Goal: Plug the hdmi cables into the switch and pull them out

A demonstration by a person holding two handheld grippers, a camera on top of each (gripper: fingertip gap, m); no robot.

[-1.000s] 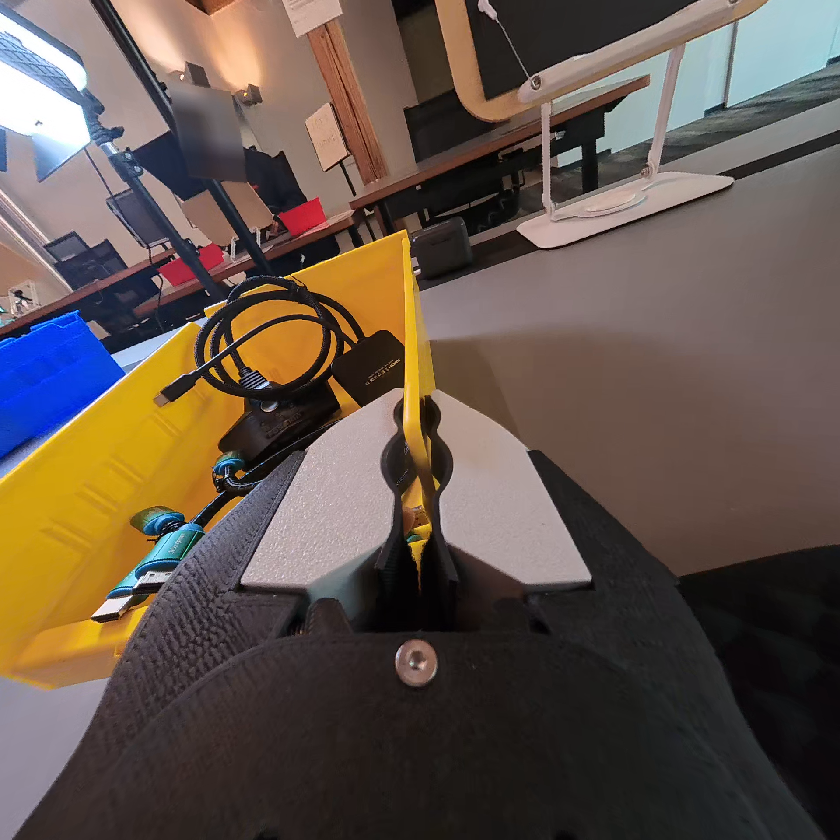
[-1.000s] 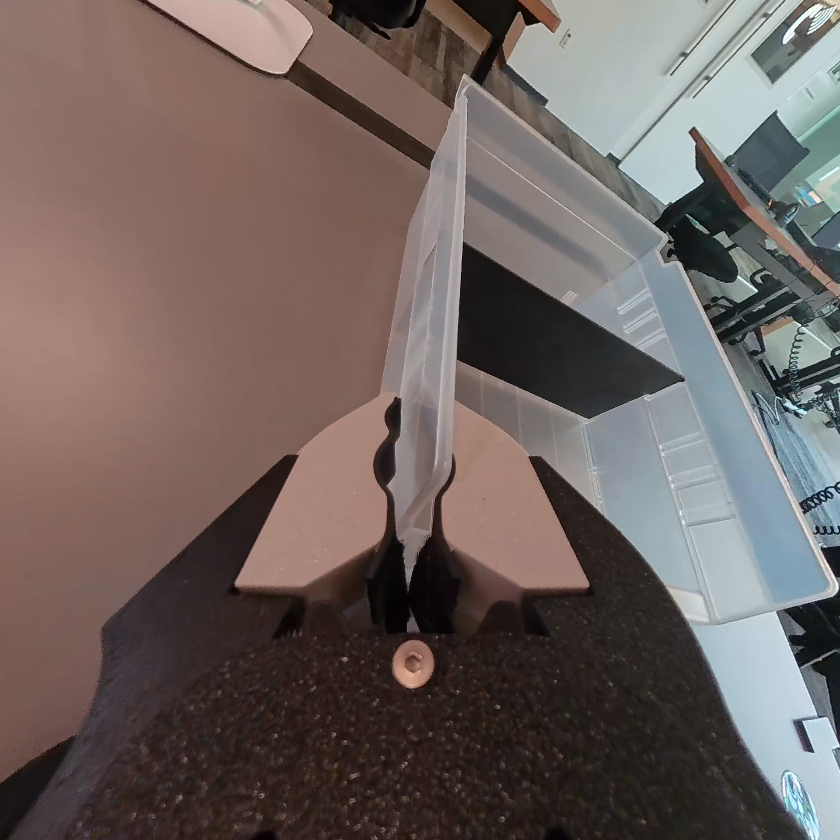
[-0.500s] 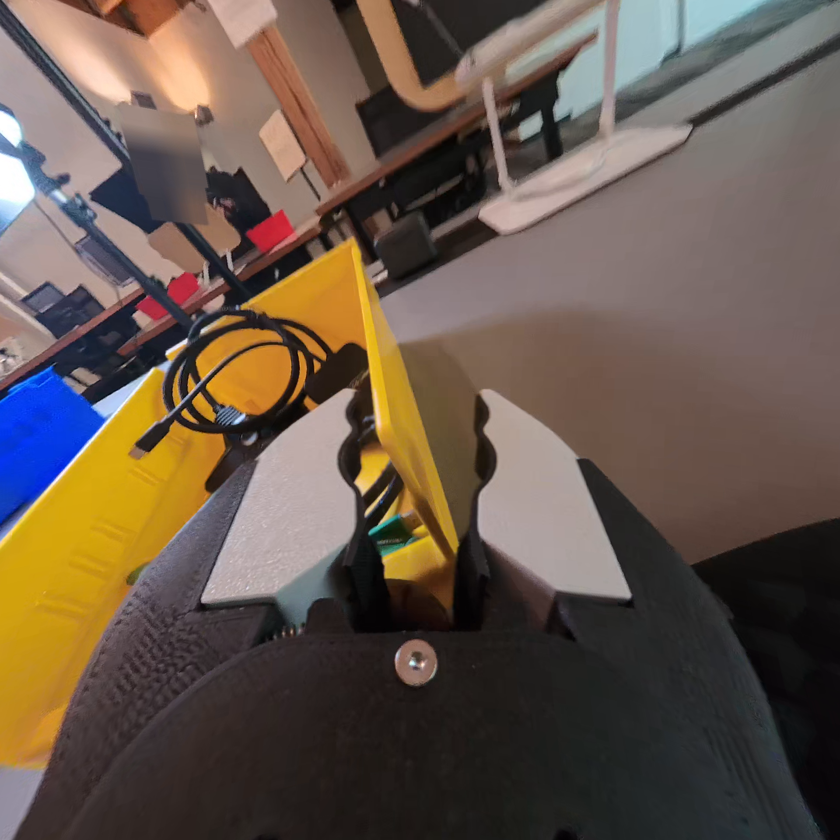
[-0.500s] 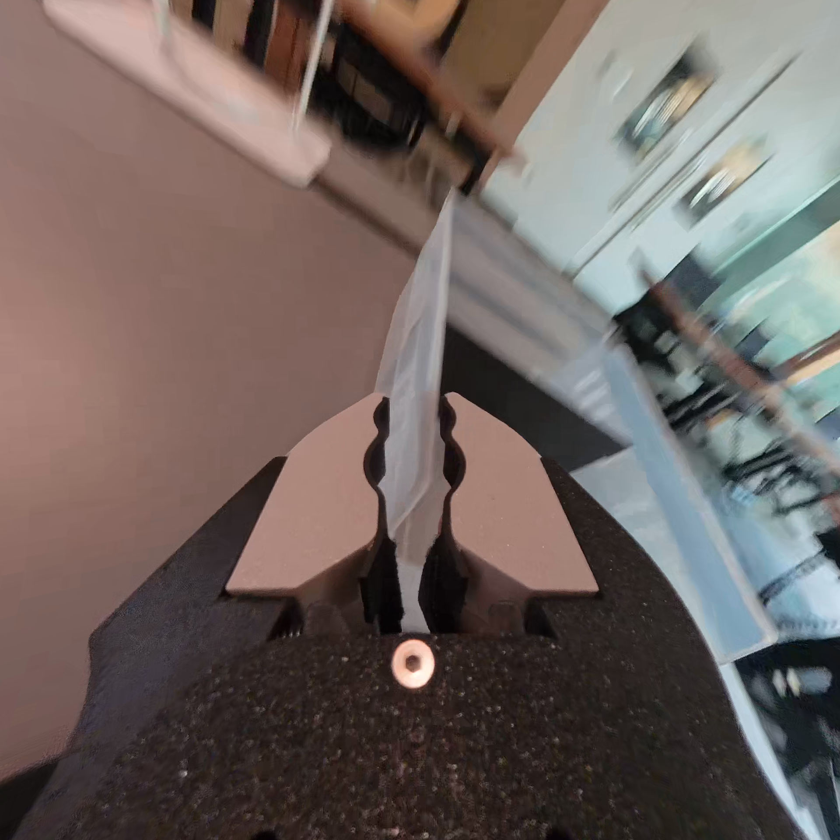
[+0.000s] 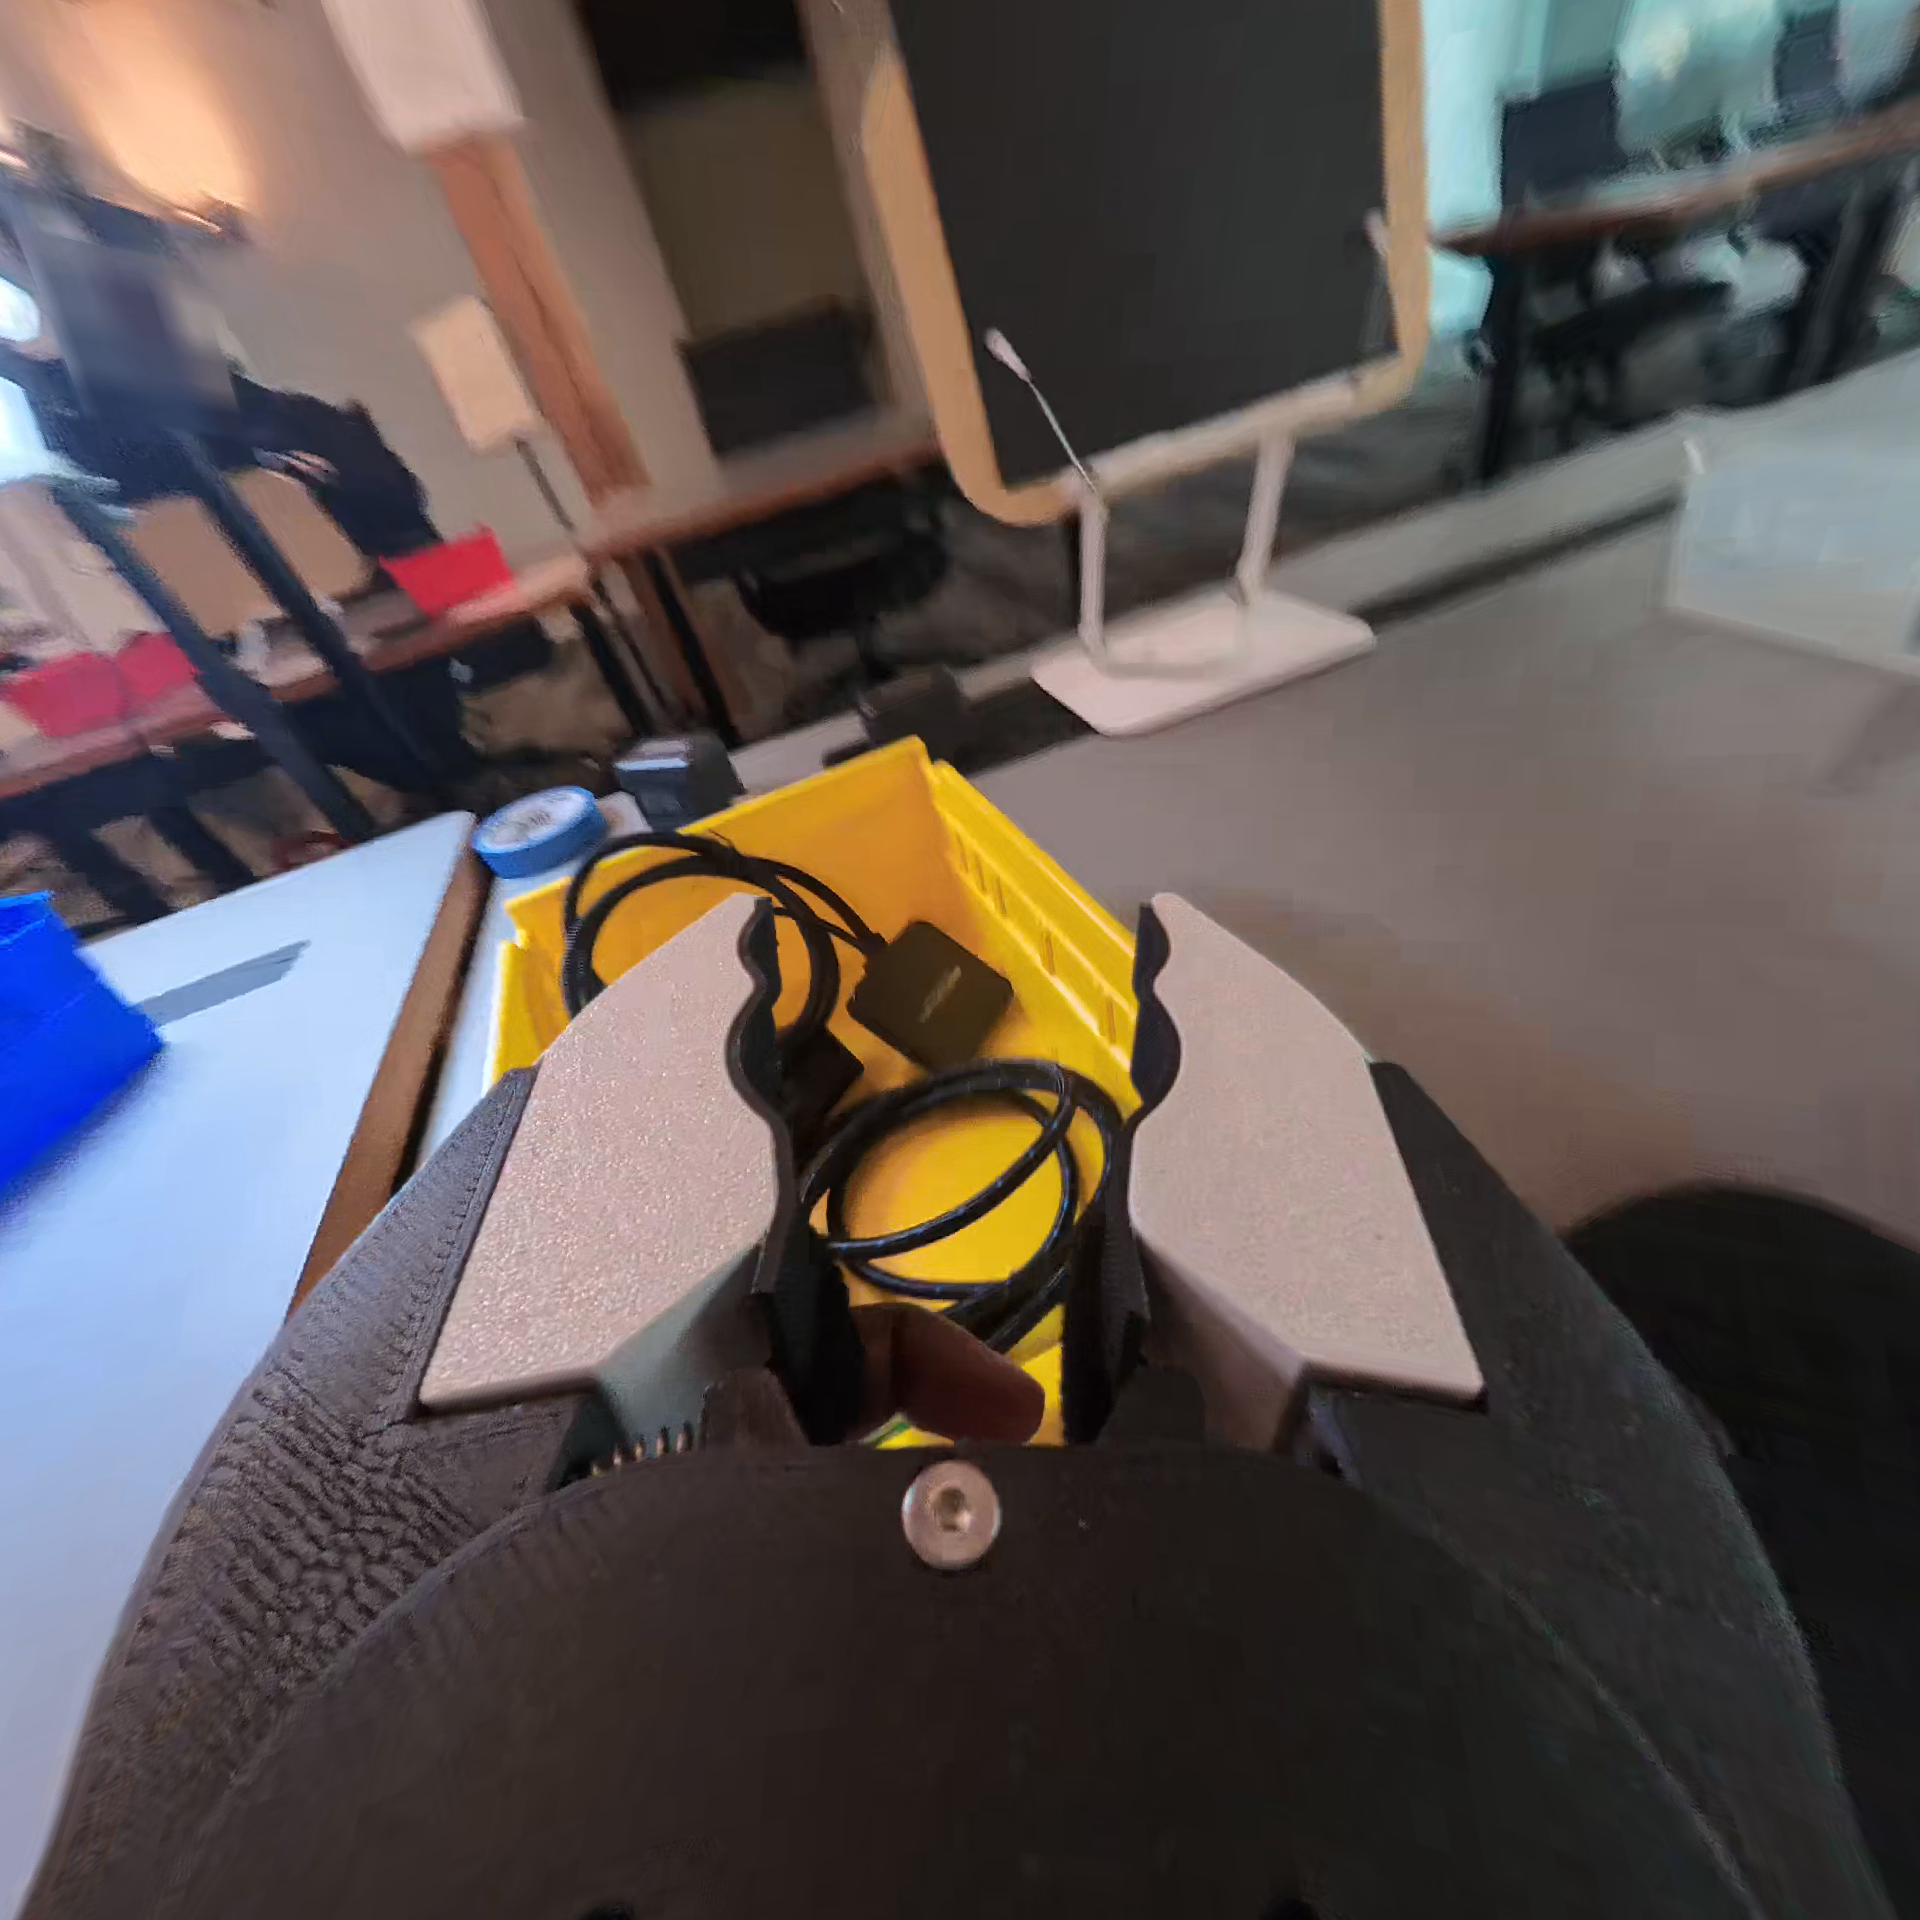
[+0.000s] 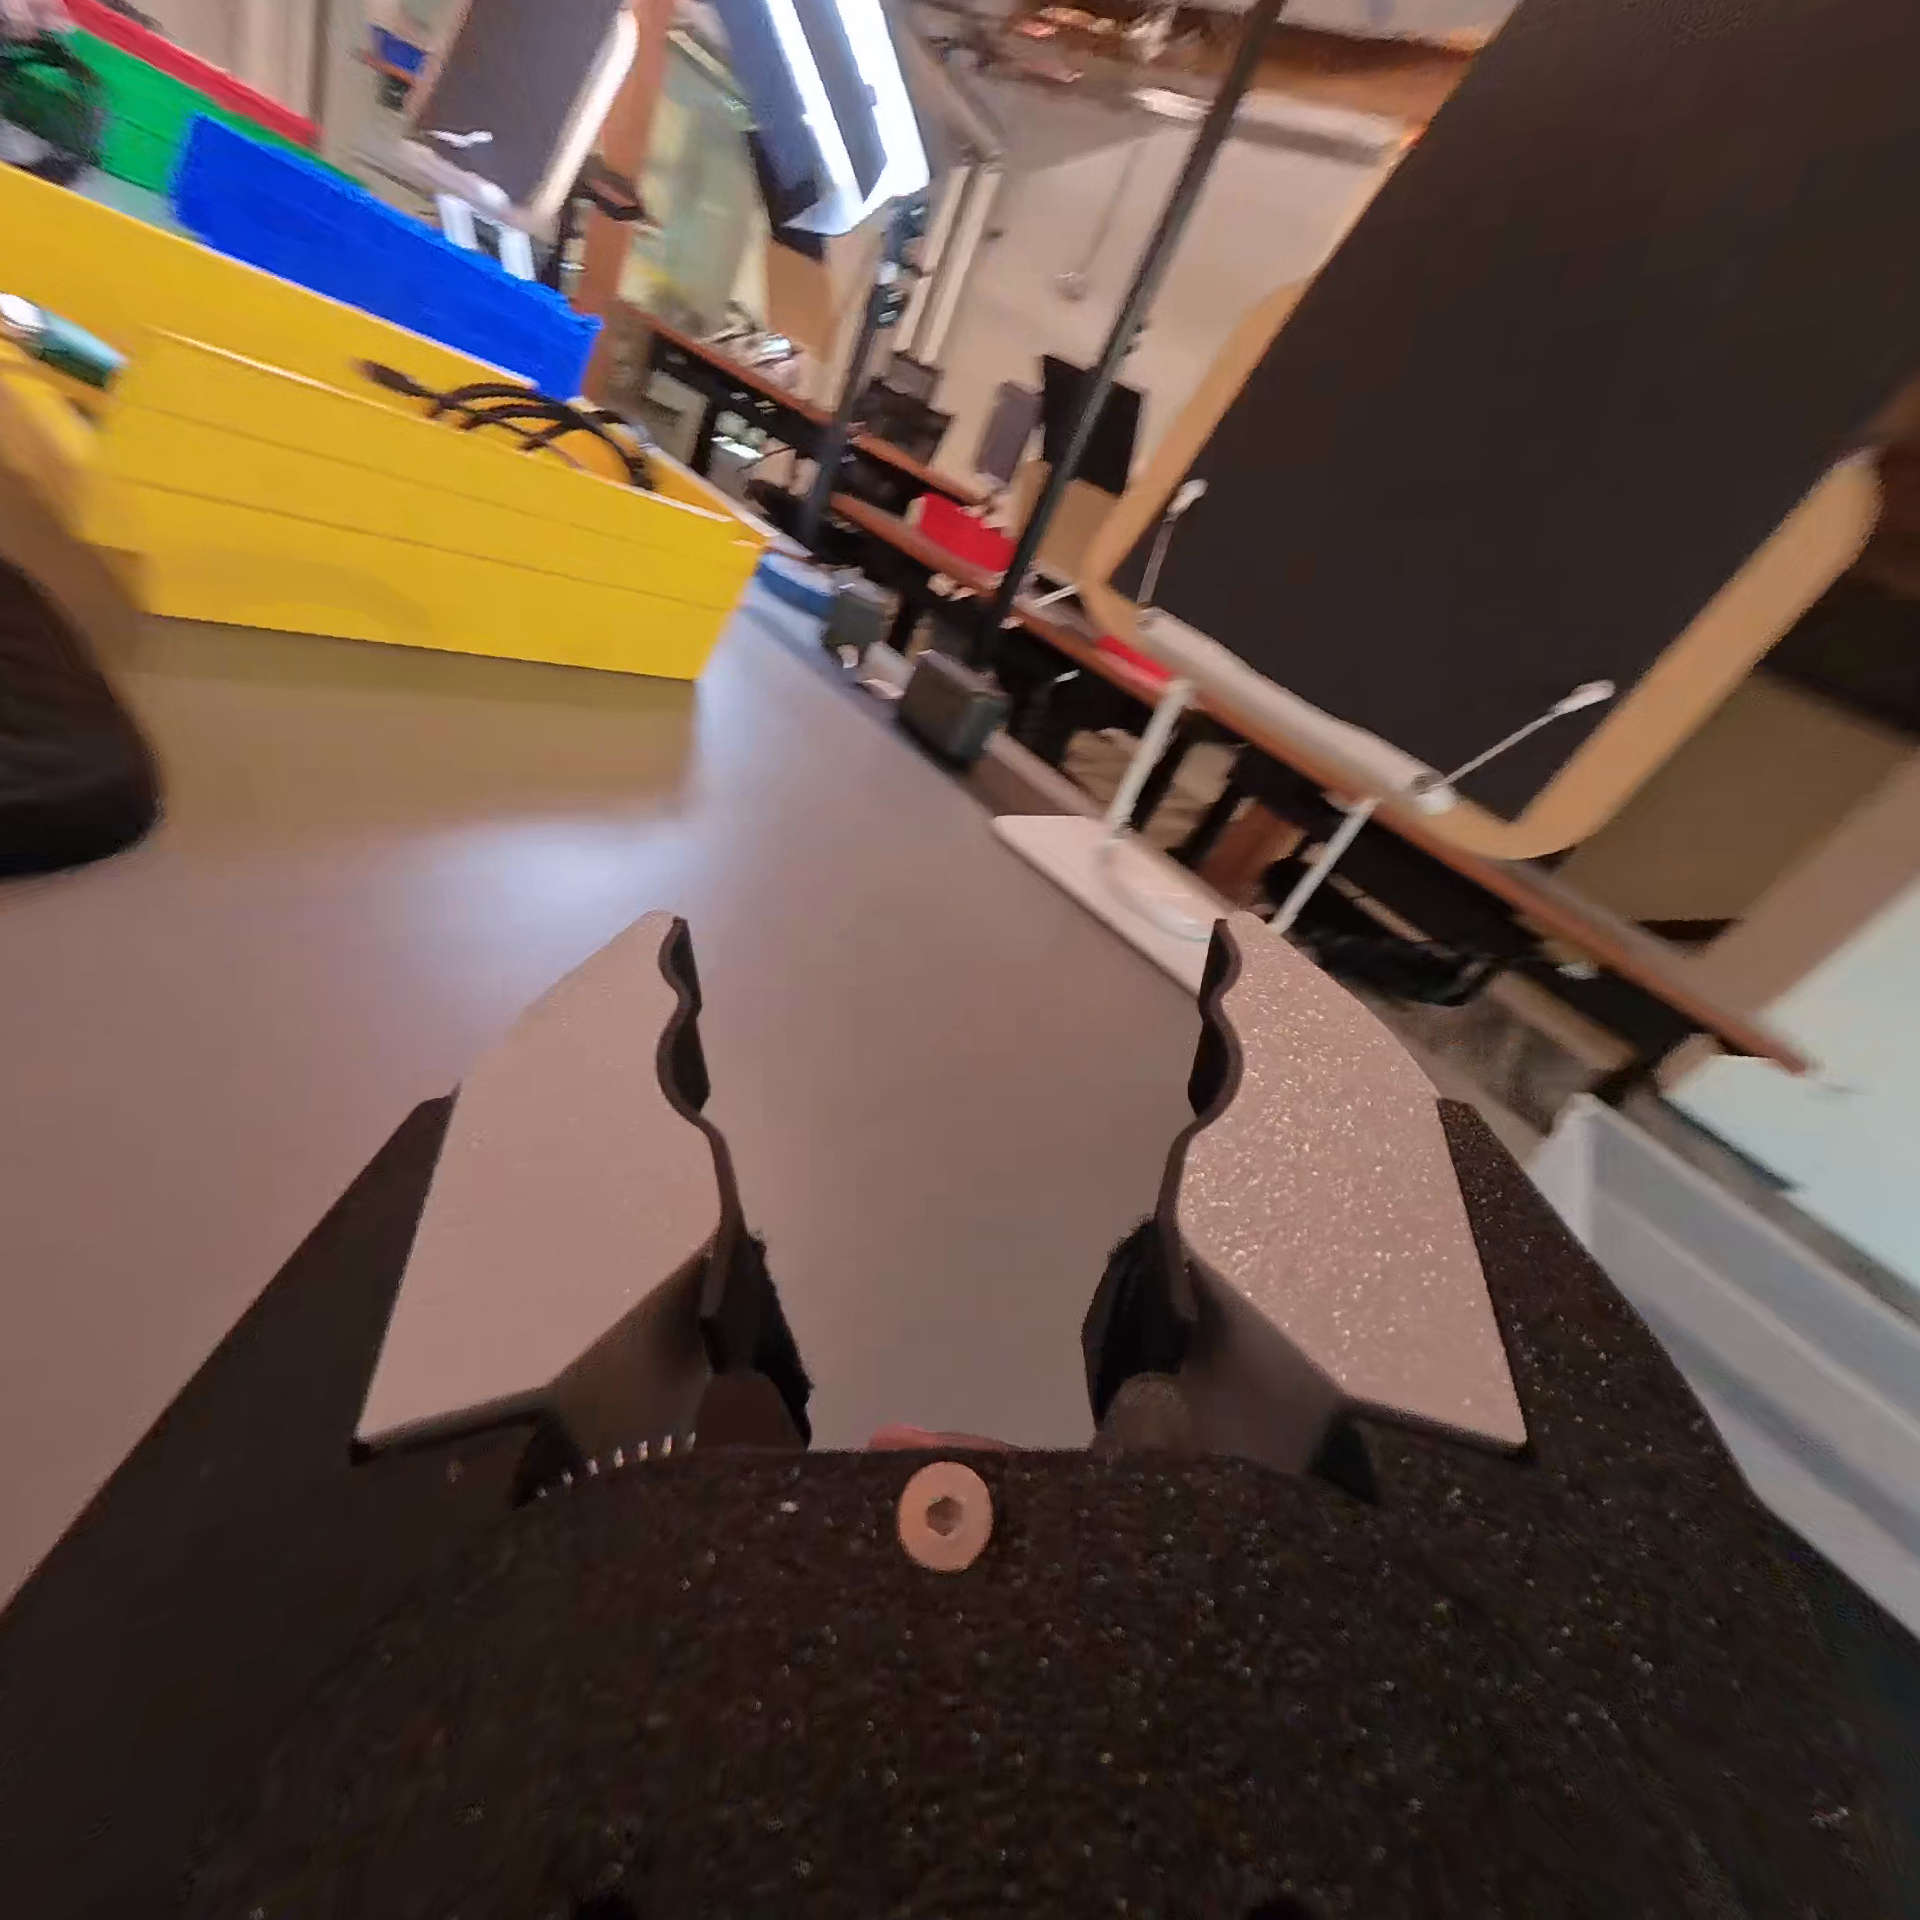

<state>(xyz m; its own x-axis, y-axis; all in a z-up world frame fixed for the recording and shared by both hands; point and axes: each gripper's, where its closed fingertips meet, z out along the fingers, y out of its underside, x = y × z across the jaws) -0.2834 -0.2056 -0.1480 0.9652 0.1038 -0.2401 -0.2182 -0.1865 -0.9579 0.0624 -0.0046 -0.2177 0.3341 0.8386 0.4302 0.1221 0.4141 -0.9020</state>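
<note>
Left tongs (image 5: 951,1023) hang spread and empty over the yellow bin (image 5: 1049,914), where coiled black cables (image 5: 951,1174) lie nearest and a small black box, probably the switch (image 5: 930,995), sits beyond. Right tongs (image 6: 945,1023) gape, empty, above the bare counter (image 6: 499,894). Nothing is plugged yet; the next move likely calls for lowering onto a cable end.

switch: small flat black square box (image 5: 930,994) is being seen lying tilted inside a yellow plastic bin (image 5: 935,831), toward its far end | cables: thin black cables coiled in loops (image 5: 951,1184) are being seen resting in the same bin, nearer than the box, one lead reaching its corner
</note>
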